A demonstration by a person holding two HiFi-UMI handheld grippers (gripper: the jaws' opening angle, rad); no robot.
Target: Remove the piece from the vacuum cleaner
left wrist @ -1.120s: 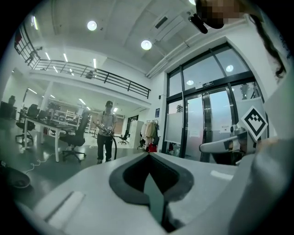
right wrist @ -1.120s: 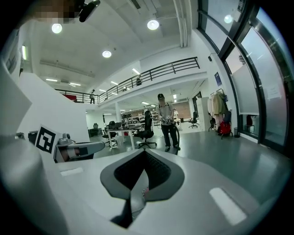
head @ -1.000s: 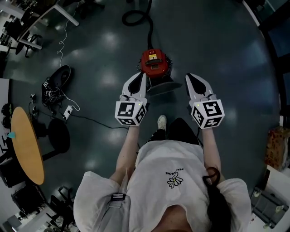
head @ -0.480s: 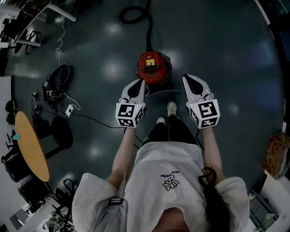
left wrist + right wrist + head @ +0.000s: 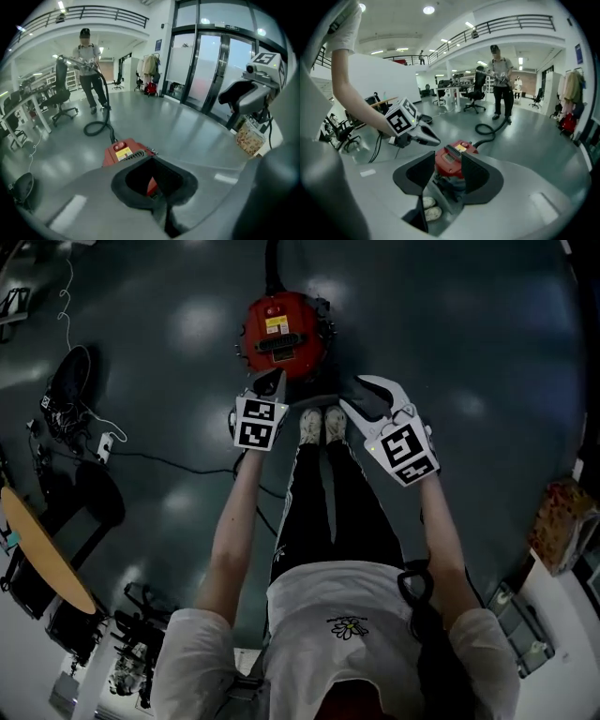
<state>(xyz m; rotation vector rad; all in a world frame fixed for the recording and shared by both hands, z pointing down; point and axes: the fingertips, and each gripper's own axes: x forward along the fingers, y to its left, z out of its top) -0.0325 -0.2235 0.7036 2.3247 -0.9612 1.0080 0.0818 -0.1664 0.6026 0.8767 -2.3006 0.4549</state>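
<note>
The red vacuum cleaner (image 5: 281,334) stands on the dark floor just in front of my shoes (image 5: 319,423), with a yellow label on top and a black hose (image 5: 96,126) running off behind it. My left gripper (image 5: 272,382) hangs over its near left edge, jaws shut with nothing between them; red shows through the hollow of its pads (image 5: 152,161). My right gripper (image 5: 361,390) is open, beside the vacuum's near right side, and frames the vacuum cleaner (image 5: 452,161) between its two dark pads (image 5: 476,176). I cannot tell which piece the task means.
A person (image 5: 89,70) stands far off holding the hose's wand. Cables and a power strip (image 5: 103,442) lie on the floor to the left, near a black chair base (image 5: 94,498) and a round wooden table (image 5: 37,549). A patterned box (image 5: 558,535) sits at right.
I have stepped up to the vacuum cleaner, and both grippers have come forward and down to it. The left one now reaches its near edge.
</note>
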